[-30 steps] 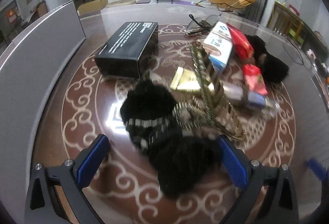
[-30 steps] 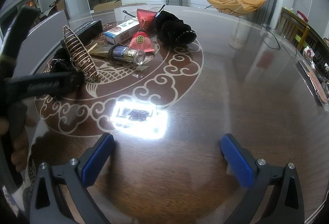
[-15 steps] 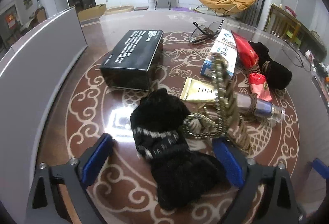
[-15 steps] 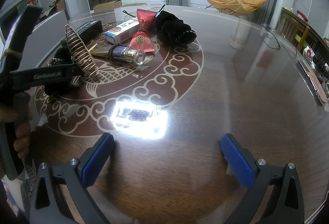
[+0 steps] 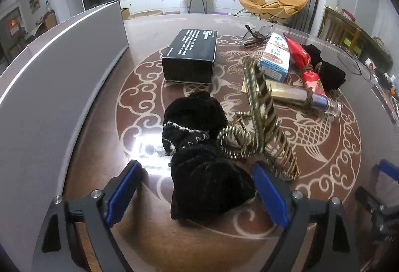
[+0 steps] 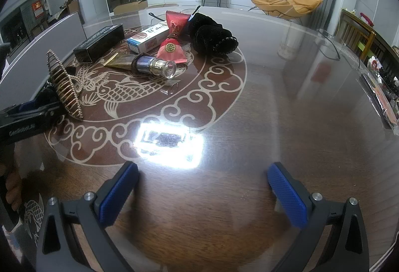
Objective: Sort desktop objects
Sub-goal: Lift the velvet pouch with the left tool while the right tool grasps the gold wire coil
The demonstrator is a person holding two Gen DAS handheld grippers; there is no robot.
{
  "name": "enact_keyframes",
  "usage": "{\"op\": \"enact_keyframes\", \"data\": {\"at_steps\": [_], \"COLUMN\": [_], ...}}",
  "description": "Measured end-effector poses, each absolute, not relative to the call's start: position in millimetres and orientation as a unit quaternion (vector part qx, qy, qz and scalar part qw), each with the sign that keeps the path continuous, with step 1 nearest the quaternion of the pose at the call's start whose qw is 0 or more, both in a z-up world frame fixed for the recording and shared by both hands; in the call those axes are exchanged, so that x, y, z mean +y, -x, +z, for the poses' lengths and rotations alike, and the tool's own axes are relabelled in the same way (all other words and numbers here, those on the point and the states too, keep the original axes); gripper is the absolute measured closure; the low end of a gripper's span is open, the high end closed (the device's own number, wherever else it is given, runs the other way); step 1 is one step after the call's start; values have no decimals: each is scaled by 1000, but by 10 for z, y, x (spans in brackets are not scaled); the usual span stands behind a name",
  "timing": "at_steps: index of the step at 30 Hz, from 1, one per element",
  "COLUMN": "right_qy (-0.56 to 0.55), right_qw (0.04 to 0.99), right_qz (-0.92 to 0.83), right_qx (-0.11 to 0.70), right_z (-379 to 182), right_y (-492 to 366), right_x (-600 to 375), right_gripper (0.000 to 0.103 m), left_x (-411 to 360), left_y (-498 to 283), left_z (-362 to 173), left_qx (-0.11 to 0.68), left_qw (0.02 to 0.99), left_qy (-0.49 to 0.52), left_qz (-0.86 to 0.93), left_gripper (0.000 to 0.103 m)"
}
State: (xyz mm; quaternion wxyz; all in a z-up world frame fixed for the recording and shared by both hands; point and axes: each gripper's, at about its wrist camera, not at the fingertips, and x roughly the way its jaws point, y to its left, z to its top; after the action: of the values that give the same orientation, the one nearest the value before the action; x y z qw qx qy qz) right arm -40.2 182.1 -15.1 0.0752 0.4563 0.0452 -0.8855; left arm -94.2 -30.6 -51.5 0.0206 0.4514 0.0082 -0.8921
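**Left tongs spread around black plush, right tongs idle**

Left wrist view: left tongs (image 5: 197,193) released, jaws having just narrowed a little then eased, astride the black plush scrunchie (image 5: 199,159) without pressing; probably lined up to lift it clear of the gold spiral rack (image 5: 264,120) touching it. Black box (image 5: 190,55) well beyond.

Right wrist view: right tongs (image 6: 202,193) released, nothing between, over bare surface (image 6: 274,110); seemingly parked clear of the clutter.

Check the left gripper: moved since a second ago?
Yes. In its own view, the left gripper has backed away from the black box toward the camera side, open around the black fabric bundle.
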Motion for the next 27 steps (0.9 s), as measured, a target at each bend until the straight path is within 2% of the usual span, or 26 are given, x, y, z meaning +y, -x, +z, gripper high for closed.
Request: {"op": "enact_keyframes", "data": {"at_steps": [3,8,13,27], "right_qy": [-456,-456,-456,-456], "right_qw": [75,75,75,75], "right_qz": [-885,-885,-886,-886], "right_qx": [45,45,45,45], "right_z": [-150,-150,-150,-152], "right_y": [402,401,401,401], "right_x": [1821,1821,1821,1821], "right_gripper": [0,0,0,0], "left_x": [-271,-305,-503,-73], "left_y": [946,954,890,1264], "left_z": [-522,-523,-493,-481], "left_qx": [2,13,69,-6], "left_qw": [14,20,39,62], "left_qy": [-455,-452,-437,-451], "left_qz": [-890,-892,-896,-890], "left_gripper": [6,6,6,6]}}
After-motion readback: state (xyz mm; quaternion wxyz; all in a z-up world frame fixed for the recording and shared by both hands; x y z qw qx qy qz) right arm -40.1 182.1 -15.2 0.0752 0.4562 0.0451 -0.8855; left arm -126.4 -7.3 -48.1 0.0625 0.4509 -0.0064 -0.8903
